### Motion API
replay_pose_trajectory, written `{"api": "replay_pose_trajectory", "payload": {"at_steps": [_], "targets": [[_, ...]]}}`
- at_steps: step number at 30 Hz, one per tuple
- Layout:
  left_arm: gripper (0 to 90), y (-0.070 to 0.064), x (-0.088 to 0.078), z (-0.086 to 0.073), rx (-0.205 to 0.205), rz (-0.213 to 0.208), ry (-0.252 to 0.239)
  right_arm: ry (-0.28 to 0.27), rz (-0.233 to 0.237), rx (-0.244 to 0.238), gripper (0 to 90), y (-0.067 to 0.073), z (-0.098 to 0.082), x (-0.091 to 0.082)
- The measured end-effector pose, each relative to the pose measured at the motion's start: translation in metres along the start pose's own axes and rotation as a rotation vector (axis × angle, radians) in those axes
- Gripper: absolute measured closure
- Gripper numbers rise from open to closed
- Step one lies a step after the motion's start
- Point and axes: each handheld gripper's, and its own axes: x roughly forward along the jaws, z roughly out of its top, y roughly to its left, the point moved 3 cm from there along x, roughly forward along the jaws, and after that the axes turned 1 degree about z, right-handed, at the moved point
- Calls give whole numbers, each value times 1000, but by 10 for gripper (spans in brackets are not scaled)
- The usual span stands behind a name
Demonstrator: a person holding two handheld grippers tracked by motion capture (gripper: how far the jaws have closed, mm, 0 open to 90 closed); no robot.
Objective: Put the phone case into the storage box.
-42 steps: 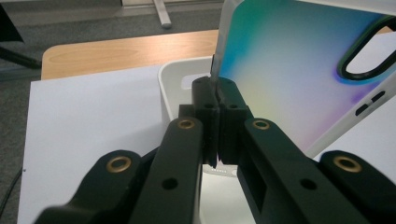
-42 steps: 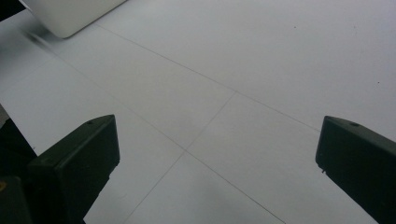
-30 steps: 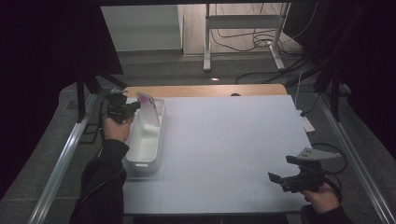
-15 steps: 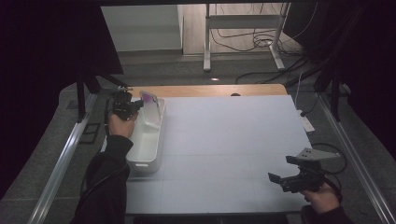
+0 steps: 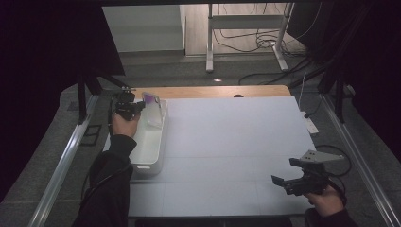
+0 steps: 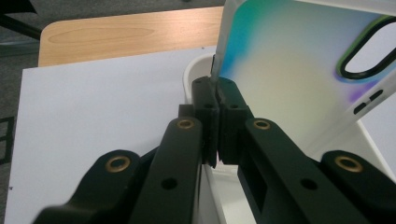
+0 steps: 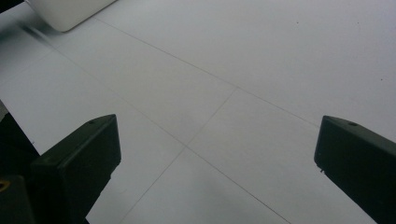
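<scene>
Your left tool [image 6: 215, 95] is clamped on the lower edge of a phone case [image 6: 299, 70], jaws pressed together on its thin rim. In the high view that tool [image 5: 126, 108] holds the case [image 5: 153, 109] tilted above the far end of the white bin [image 5: 150, 150], which stands at the left edge of the counter [image 5: 236, 142]. The bin's visible interior holds nothing else. The case shows a pastel gradient back and a black-ringed camera opening. Your right tool [image 5: 295, 182] hovers near the counter's near right corner, jaws spread wide with nothing between them.
</scene>
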Motion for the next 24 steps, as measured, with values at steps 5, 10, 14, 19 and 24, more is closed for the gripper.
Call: {"api": "replay_pose_trajectory", "payload": {"at_steps": [5, 10, 14, 19, 24], "targets": [[854, -2, 2, 0, 6, -2, -2, -1, -2, -2, 3, 0, 0, 0], [819, 0, 1, 0, -9, -10, -24, 1, -3, -4, 3, 1, 0, 1], [803, 2, 1, -1, -14, -28, -32, 5, -5, -9, 5, 1, 0, 1], [778, 0, 1, -1, -7, -40, -35, 4, -4, -10, 4, 1, 0, 0], [722, -3, -2, -1, 2, -72, -38, 0, -1, -10, 4, 1, 0, 0]]}}
